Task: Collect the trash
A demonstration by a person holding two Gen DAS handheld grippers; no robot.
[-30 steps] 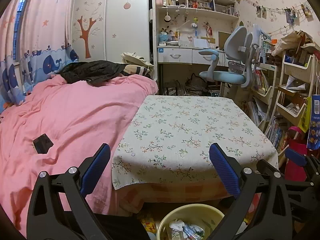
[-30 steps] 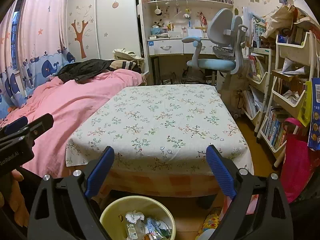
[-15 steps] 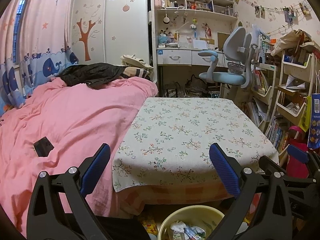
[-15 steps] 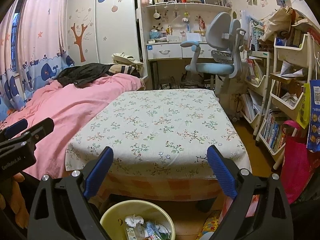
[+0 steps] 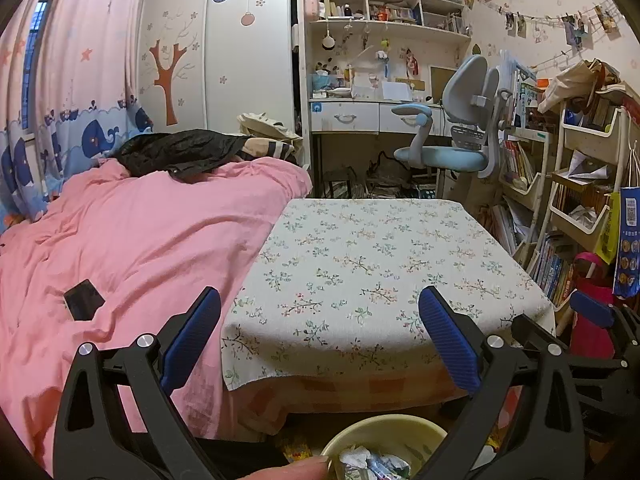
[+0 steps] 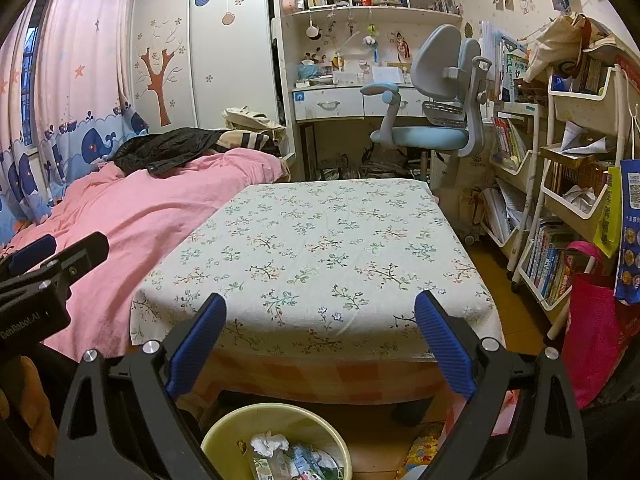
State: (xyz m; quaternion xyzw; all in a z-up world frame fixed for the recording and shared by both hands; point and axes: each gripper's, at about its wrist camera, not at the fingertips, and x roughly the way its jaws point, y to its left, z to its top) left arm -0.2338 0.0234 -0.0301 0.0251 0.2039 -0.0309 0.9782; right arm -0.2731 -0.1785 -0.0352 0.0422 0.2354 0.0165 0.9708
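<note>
The left gripper (image 5: 320, 336) hangs above the near edge of the bench (image 5: 384, 248), its jaws spread wide with nothing between them. The right gripper (image 6: 320, 340) is held just beside it, over the same near edge, jaws likewise spread and holding nothing. In the right wrist view the left gripper shows as a black body at the left margin, near the pink bed (image 6: 132, 216).

The trash (image 6: 288, 460) lies inside a pale yellow bin (image 6: 224, 436) that stands on the floor below the near edge of the bench, under both grippers. It is a heap of crumpled white tissue and small printed wrappers. In the left wrist view the same bin (image 5: 360, 436) appears at the bottom margin, with a fingertip (image 5: 296, 470) showing just to the left of its rim.

A floral cloth covers the bench top and drapes over its near edge and corners. The bed runs along the left edge of the bench, touching or nearly touching it; a dark phone-like slab (image 5: 82, 300) rests on the pink cover and a black jacket (image 5: 180, 152) is piled at the far end. Past the far edge of the bench stand a grey and blue desk chair (image 6: 432, 120) and a white desk with shelves above. Off the right edge stands a white rack (image 6: 568, 184) full of books, with a pink bag (image 6: 592, 328) beside its foot.
</note>
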